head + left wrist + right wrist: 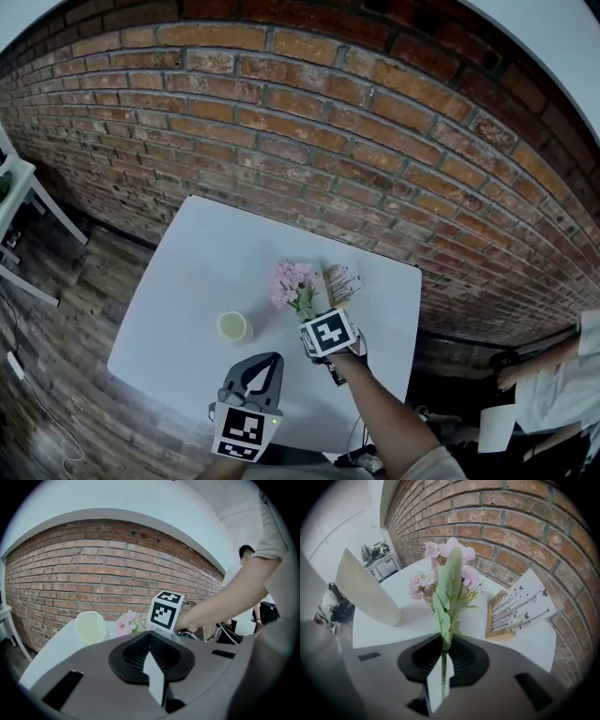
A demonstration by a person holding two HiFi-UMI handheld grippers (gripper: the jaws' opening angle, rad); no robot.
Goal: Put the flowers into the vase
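A bunch of pink flowers (292, 281) with green leaves hangs just above the white table (197, 262). My right gripper (443, 641) is shut on its green stem (443, 667), and the blossoms (446, 569) stand up past the jaws. In the head view this gripper (311, 319) points steeply down beside the flowers. The pale, cup-like vase (233, 326) stands left of it, also seen in the right gripper view (365, 590) and the left gripper view (90, 626). My left gripper (262, 364) hovers at the table's near edge, jaws together with nothing between them (150, 639).
A small framed card (342, 281) with printed stems stands behind the flowers, close to the brick wall (375, 141). A person (553, 375) is at the right beyond the table. White furniture (19, 216) stands at the far left.
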